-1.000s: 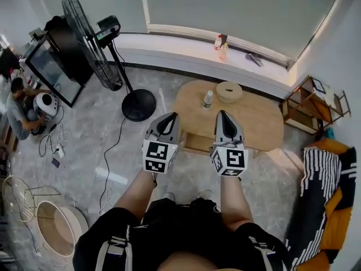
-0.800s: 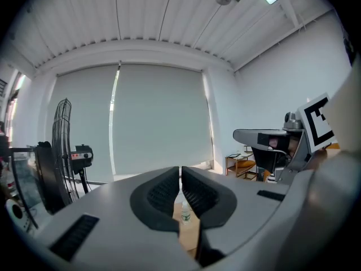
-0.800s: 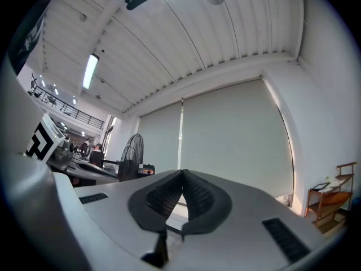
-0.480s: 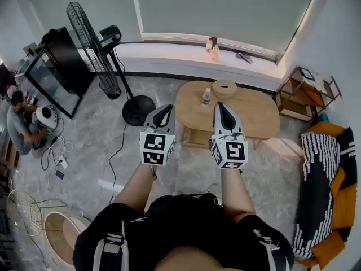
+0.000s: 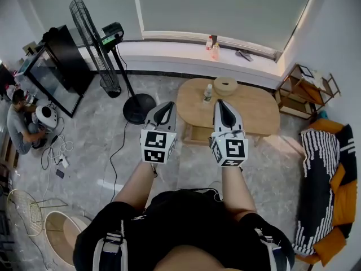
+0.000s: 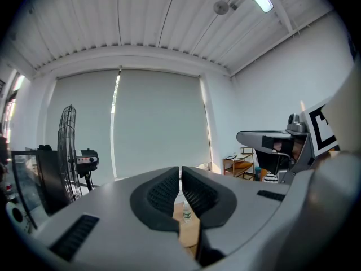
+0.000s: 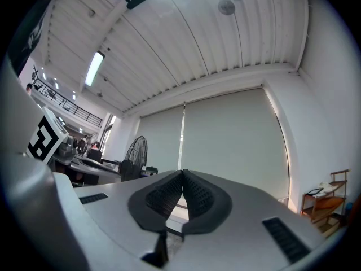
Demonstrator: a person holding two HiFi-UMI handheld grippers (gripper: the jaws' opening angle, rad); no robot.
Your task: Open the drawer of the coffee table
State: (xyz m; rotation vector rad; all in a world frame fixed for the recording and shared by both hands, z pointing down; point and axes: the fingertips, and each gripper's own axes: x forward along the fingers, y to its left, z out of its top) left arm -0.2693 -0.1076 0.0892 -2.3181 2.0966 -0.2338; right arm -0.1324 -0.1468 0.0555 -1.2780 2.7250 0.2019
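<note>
An oval wooden coffee table (image 5: 254, 114) stands on the marble floor ahead of me, with its drawer (image 5: 197, 134) showing below the near left edge. On top sit a small bottle (image 5: 207, 93) and a round woven box (image 5: 225, 87). My left gripper (image 5: 168, 105) and right gripper (image 5: 220, 103) are held side by side in the air in front of the table, both shut and empty, touching nothing. In the left gripper view the left gripper (image 6: 180, 171) points level at the bottle (image 6: 186, 210) and the table (image 6: 189, 230). The right gripper (image 7: 183, 174) points slightly up at the window blind.
A standing fan (image 5: 96, 44) with a round base (image 5: 140, 107) and trailing cable is left of the table. A TV (image 5: 53, 72) and a seated person (image 5: 17, 126) are at far left. A wooden shelf (image 5: 307, 89) and striped sofa (image 5: 324, 191) are on the right. Baskets (image 5: 62, 236) sit at lower left.
Both grippers have risen and moved a little forward together, still shut. The head view has shifted, so the table sits slightly higher and farther in the picture.
</note>
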